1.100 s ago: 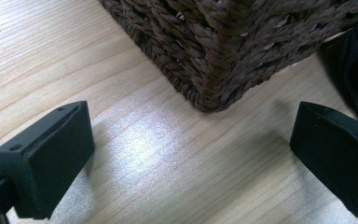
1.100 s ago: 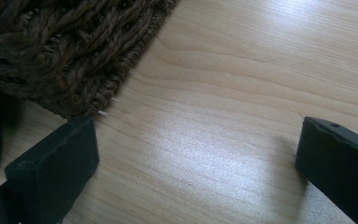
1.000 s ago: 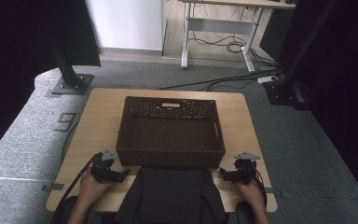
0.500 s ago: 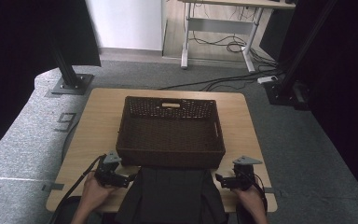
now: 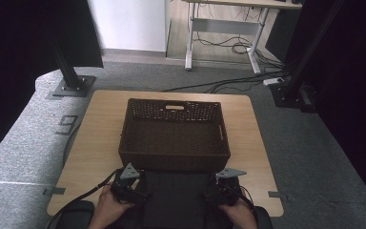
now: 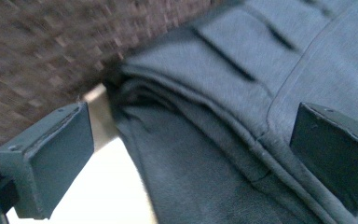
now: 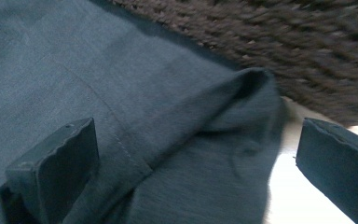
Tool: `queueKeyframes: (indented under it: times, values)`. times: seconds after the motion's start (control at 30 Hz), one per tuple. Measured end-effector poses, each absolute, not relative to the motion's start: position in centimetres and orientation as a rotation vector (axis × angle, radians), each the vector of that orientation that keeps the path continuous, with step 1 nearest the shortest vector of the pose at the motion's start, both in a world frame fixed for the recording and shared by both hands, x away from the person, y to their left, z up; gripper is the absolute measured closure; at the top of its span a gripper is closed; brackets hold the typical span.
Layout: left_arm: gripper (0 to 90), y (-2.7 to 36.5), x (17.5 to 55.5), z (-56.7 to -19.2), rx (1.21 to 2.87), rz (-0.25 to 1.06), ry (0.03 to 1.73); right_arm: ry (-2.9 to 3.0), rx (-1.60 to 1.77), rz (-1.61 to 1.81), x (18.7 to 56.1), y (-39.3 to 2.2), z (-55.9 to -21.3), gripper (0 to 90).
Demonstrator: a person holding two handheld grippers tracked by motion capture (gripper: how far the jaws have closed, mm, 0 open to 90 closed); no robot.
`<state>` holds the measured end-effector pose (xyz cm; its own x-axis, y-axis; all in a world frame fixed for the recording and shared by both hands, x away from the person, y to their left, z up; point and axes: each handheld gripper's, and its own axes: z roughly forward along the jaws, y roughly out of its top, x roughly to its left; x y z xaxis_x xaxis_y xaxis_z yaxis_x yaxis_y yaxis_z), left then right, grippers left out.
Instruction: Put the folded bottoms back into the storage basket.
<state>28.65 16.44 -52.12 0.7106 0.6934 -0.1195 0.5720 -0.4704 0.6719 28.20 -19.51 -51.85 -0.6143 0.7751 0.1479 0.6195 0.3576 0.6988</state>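
Observation:
A folded dark grey garment (image 5: 174, 195) lies at the table's near edge, right against the front wall of a dark brown woven basket (image 5: 174, 160). My left gripper (image 5: 132, 187) is at the garment's left edge, open, its jaws straddling the folded layers (image 6: 205, 140). My right gripper (image 5: 219, 188) is at the garment's right edge, open too, with the cloth's corner (image 7: 223, 130) between its jaws. The basket's weave (image 6: 37, 51) fills the top of the left gripper view and shows again (image 7: 307, 51) in the right gripper view. The basket is empty.
The wooden table (image 5: 95, 138) has bare wood left and right of the basket. Grey carpet surrounds it, with black stand feet (image 5: 69, 86) at the back left and cables (image 5: 228, 83) and a desk frame behind.
Both grippers have moved inward from the table's outer near corners to the garment's two side edges, and now straddle the cloth.

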Motion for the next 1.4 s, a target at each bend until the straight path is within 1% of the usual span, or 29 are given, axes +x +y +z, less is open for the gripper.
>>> queueKeyframes:
  times: [0.17,0.33,0.53,0.67,0.7,0.73,0.77,0.8,0.83,0.93,0.97,1.07,1.2,1.4]
  values:
    - [0.0,16.0,28.8,-53.2,2.228,0.195,1.014,2.401,1.342,1.065,28.5,-19.2,-53.0,0.0]
    - [0.0,16.4,28.8,-54.0,2.205,0.121,1.051,2.41,1.401,1.081,28.8,-19.6,-54.0,0.0]
    - [0.0,16.7,28.0,-54.1,2.189,0.136,1.041,2.429,1.398,1.108,28.6,-20.2,-54.4,0.0]
    - [0.0,16.5,27.4,-54.1,2.2,0.106,1.012,2.477,1.382,1.063,28.3,-20.3,-54.2,0.0]
    - [0.0,16.4,27.2,-54.1,2.205,0.098,1.002,2.5,1.371,1.054,28.2,-20.2,-54.1,1.2]
    - [0.1,16.3,27.1,-54.0,2.206,0.092,1.0,2.529,1.365,1.057,28.1,-20.1,-53.9,4.4]
    - [1.9,16.3,27.0,-53.9,2.205,0.086,0.993,2.56,1.363,1.074,28.0,-20.0,-53.8,8.2]
    - [5.4,16.2,27.0,-53.9,2.201,0.079,0.987,2.596,1.361,1.1,27.9,-19.9,-53.6,14.1]
    - [7.9,16.2,27.0,-53.8,2.198,0.07,0.987,2.62,1.353,1.121,27.7,-19.8,-53.6,15.9]
    - [16.5,16.2,27.1,-53.8,2.187,0.043,0.974,2.639,1.342,1.132,27.5,-19.1,-53.5,16.6]
    - [17.6,16.2,27.2,-53.8,2.187,0.035,0.97,2.645,1.343,1.142,27.6,-19.0,-53.6,17.0]
    - [21.9,16.0,27.5,-53.8,2.178,0.011,0.959,2.666,1.36,1.184,28.0,-18.7,-53.6,23.0]
    - [24.0,15.5,27.8,-53.8,2.182,-0.002,0.944,2.69,1.376,1.244,28.4,-18.4,-53.7,29.3]
    - [31.8,14.9,28.1,-53.7,2.19,-0.019,0.939,2.737,1.369,1.299,29.0,-17.6,-53.9,32.9]
